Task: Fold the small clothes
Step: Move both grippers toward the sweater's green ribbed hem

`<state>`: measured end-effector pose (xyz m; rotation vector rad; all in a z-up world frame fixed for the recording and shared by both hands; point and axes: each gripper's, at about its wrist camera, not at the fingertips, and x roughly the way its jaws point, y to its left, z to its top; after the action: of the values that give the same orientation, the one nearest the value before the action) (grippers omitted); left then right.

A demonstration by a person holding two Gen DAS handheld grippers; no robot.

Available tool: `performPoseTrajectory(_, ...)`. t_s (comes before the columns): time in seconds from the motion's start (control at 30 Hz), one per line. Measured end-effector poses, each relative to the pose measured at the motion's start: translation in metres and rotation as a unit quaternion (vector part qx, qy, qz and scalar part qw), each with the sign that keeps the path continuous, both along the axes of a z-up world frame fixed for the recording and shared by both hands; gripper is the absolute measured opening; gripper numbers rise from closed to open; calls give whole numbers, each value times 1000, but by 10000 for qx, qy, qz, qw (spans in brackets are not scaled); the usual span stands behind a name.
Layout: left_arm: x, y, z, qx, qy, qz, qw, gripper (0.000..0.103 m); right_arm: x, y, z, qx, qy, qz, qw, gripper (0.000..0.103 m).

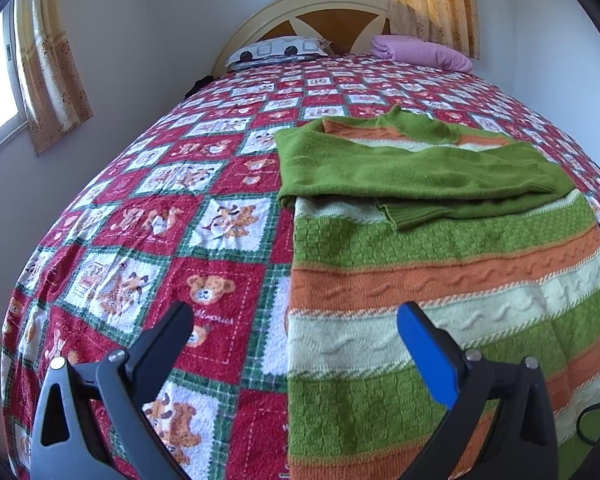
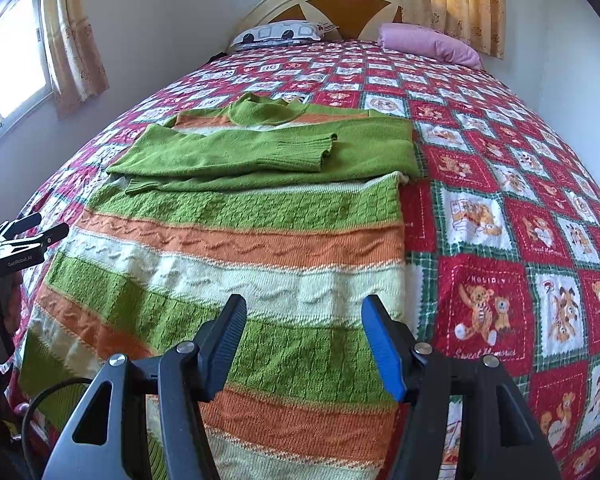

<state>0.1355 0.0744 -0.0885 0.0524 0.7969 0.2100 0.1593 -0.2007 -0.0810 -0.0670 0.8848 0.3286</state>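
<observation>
Sweater (image 1: 440, 280) folding looks partly done, judging by how the knit lies. Left tool (image 1: 296, 344) is spread wide and holds nothing, poised above the sweater's left edge near the foot of the bed (image 1: 160, 200); right tool (image 2: 304, 332) is likewise spread and empty, over the lower body toward its right edge. Beyond them the striped green, orange and cream garment lies flat on the quilt, hem toward the foot edge, collar (image 2: 266, 112) toward the headboard (image 2: 340, 4). Both sleeves (image 2: 260, 152) are already crossed over the chest. Left, I judge: bringing the hem up to the collar.
</observation>
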Motion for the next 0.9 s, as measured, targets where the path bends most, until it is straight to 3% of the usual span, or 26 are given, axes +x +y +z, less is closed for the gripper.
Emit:
performPoseTrajectory(0.47, -26, 11, -17, -80, 225, 80, 9997, 103, -18, -6, -4, 63, 134, -13, 9999, 61)
performPoseTrajectory(0.9, -54, 2, -8, -234, 211, -185, 9993, 103, -64, -4, 6, 181, 318, 235, 9991, 61)
